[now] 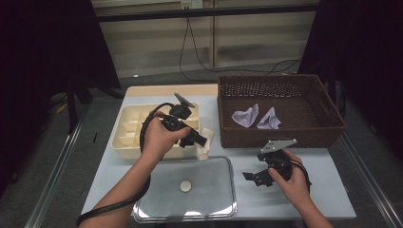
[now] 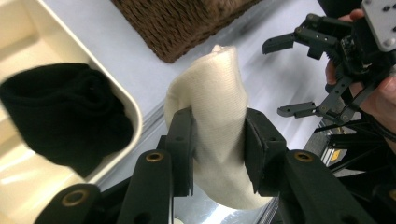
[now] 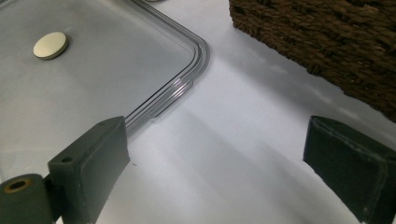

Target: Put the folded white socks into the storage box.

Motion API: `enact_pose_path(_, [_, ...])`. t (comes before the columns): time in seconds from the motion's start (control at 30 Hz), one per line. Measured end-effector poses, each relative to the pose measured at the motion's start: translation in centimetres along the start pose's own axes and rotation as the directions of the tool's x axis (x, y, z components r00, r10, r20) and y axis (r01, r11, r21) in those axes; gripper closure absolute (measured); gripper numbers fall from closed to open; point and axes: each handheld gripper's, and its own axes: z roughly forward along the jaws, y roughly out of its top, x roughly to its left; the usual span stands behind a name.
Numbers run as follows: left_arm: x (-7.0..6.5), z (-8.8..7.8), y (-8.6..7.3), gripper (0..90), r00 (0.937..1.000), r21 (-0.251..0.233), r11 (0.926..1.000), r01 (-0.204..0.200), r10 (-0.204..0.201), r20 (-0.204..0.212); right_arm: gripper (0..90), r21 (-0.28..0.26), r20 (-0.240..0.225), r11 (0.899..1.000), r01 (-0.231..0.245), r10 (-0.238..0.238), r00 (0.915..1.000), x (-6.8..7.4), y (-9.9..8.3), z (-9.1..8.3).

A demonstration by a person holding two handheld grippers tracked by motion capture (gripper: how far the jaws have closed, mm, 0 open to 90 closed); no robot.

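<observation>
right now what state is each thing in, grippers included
left gripper: shut on the cream sock
cream sock: held off the table, hanging between the jaws
right gripper: open, nothing between the jaws, over bare table
organizer tray: lid off, a black sock in one compartment
clear lid: lying flat on the table
basket: open, holding two purple cloths
</observation>
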Motion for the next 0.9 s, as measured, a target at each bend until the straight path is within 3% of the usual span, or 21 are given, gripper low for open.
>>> enact_pose_path(0.17, [0.6, -1.1, 0.3, 66.0, 0.9994, 0.011, 0.9997, -0.023, 0.023, -0.026, 6.6, 0.003, 0.019, 1.0, 0.004, -0.004, 0.9998, 0.1, 0.0, 0.0])
enact_pose_path(0.33, [1.3, -2.1, 0.5, 66.0, 0.9988, 0.002, 0.9999, -0.016, 0.016, -0.047, 6.6, 0.0, 0.015, 1.0, 0.008, -0.008, 0.9999, 0.1, 0.0, 0.0])
enact_pose_path(0.5, [2.2, -2.9, 0.5, 66.0, 0.9963, -0.019, 0.9998, 0.009, -0.01, -0.085, 6.6, 0.007, 0.013, 1.0, 0.004, -0.004, 0.9999, 0.2, 0.0, 0.1])
enact_pose_path(0.73, [3.6, -3.8, 0.4, 66.0, 0.9939, -0.019, 0.9994, 0.031, -0.033, -0.106, 6.6, 0.015, 0.005, 1.0, 0.005, -0.005, 1.0, 0.1, -0.1, 0.4])
enact_pose_path(0.8, [3.9, -3.9, 0.4, 66.0, 0.99, -0.028, 0.999, 0.035, -0.039, -0.135, 6.6, 0.015, 0.003, 1.0, 0.004, -0.004, 1.0, 0.2, -0.1, 0.4])
enact_pose_path(0.9, [4.8, -4.1, 0.3, 66.0, 0.9884, -0.024, 0.9989, 0.041, -0.044, -0.146, 6.6, 0.013, 0.003, 1.0, 0.004, -0.004, 1.0, 0.2, 0.0, 0.3])
